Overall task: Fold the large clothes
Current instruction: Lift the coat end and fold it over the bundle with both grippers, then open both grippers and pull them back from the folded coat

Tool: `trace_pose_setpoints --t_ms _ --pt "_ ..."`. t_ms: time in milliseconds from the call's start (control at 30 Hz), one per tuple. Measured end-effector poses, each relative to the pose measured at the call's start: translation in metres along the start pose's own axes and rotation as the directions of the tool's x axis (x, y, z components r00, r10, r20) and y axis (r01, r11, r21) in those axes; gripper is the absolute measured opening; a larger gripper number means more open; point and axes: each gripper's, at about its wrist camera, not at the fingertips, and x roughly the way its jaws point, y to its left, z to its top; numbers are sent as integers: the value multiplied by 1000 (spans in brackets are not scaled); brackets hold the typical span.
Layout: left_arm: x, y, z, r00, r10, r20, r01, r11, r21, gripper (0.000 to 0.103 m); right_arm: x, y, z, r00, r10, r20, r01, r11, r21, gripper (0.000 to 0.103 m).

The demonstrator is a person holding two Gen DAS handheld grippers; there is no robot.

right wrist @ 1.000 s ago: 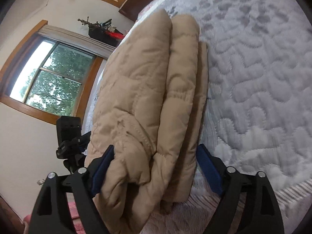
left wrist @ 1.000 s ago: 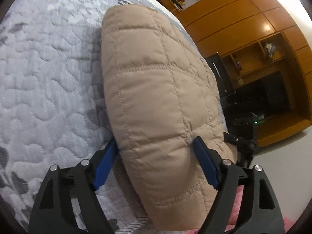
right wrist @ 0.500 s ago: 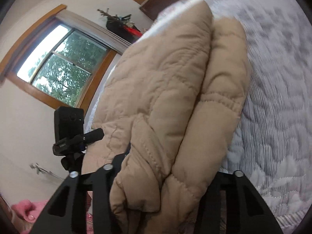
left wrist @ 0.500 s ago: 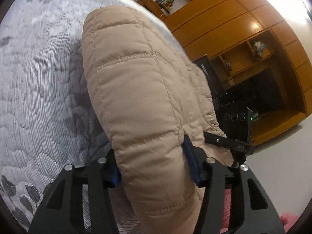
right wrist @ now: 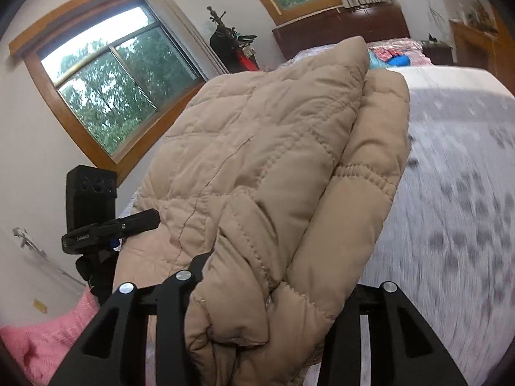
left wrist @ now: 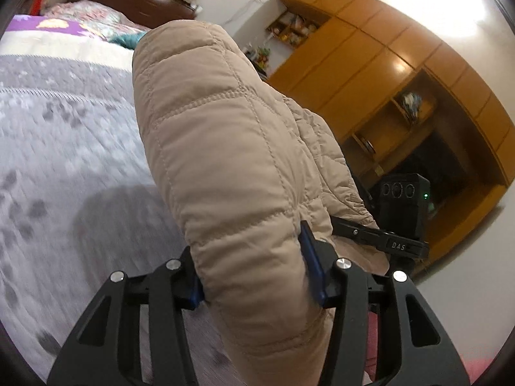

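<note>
Left gripper [left wrist: 254, 273]: jaws clamped on the near end of the folded jacket [left wrist: 225, 160], blue pads pressed into the quilted tan fabric on both sides. Right gripper [right wrist: 267, 302]: jaws clamped on the jacket's [right wrist: 273, 160] other end; several bunched layers fill the gap and hide the pads.

Jacket is a thick folded bundle held between the two grippers, raised above the bed [left wrist: 64, 148]. From the right wrist, two stacked folds show, with a gathered cuff seam on the outer fold. A shadow lies on the bedspread under the bundle. The grey patterned bedspread [right wrist: 457, 193] is blurred in both views.

Pink cloth [right wrist: 48, 337] low at the left edge of the right view, near the gripper.

Further off: patterned pillows [left wrist: 93, 22] and a dark wooden headboard [right wrist: 341, 29] at the head of the bed. Window [right wrist: 109, 87] with trees outside on one wall; wooden cupboards [left wrist: 386, 74] with open shelves on the other.
</note>
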Motion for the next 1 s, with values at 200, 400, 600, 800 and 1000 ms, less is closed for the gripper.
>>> trace_pose_setpoints --t_ms 200,400,600,800,1000 --pt "1 52 41 998 50 43 -49 998 -32 49 67 -3 57 999 -15 -41 14 999 -35 40" --pt "9 111 68 995 93 46 -89 993 -83 49 125 -34 79 996 1 -87 -4 1000 -25 40" --pt "19 160 63 992 129 -3 -127 977 -170 52 172 -57 77 989 41 -144 -36 999 34 42" --pt "20 161 60 990 141 -28 -144 975 -171 59 173 -81 74 987 79 -142 -64 992 112 58" --pt "13 132 67 973 224 -56 -231 959 -165 66 137 -76 72 991 0 -132 12 996 85 67"
